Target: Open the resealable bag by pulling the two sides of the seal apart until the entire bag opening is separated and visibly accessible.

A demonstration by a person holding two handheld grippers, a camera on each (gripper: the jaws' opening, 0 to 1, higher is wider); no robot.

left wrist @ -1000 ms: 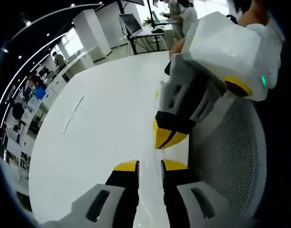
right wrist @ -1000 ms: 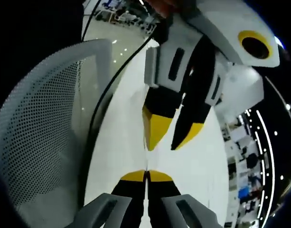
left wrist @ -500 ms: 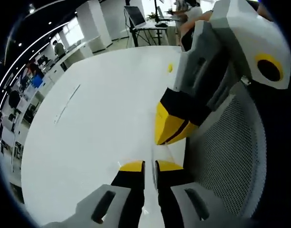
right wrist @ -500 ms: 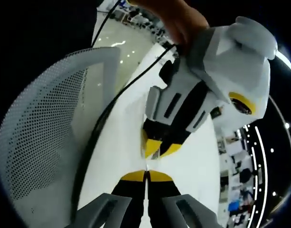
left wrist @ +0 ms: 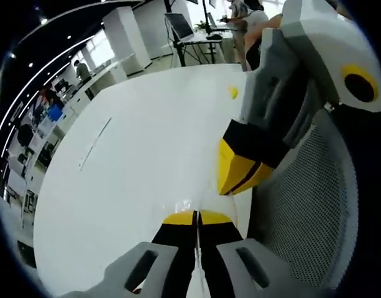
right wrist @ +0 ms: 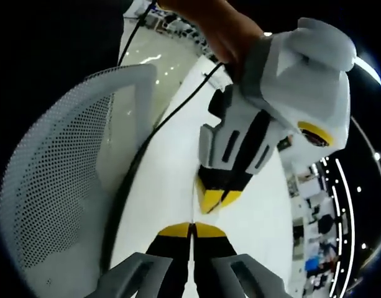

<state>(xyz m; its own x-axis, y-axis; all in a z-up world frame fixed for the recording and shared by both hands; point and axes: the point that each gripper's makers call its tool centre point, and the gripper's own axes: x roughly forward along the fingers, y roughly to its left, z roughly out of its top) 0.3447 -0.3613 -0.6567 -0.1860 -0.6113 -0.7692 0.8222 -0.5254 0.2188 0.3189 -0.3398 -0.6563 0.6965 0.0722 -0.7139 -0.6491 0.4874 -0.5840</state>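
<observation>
The resealable bag [left wrist: 204, 201] is clear film and hard to see, showing as faint glints just above my left gripper [left wrist: 197, 217]. In the left gripper view that gripper's yellow-tipped jaws are pressed together on the film. My right gripper [left wrist: 238, 176] comes down from the upper right with its yellow tips together, a short way above the left one. In the right gripper view my right gripper [right wrist: 192, 230] is shut, with a thin pale line of film between the jaws. The left gripper [right wrist: 215, 200] hangs just above it, held by a hand.
A white table [left wrist: 134, 161] lies under both grippers. A white mesh chair back [left wrist: 302, 211] stands close by, also in the right gripper view as the chair back [right wrist: 53, 186]. A black cable [right wrist: 140, 155] runs along the table edge. A small yellow object [left wrist: 233, 92] lies farther off.
My left gripper's jaws, apart a second ago with the clear film between them, have shut on it. The two grippers have drawn closer together. The right jaws stayed shut.
</observation>
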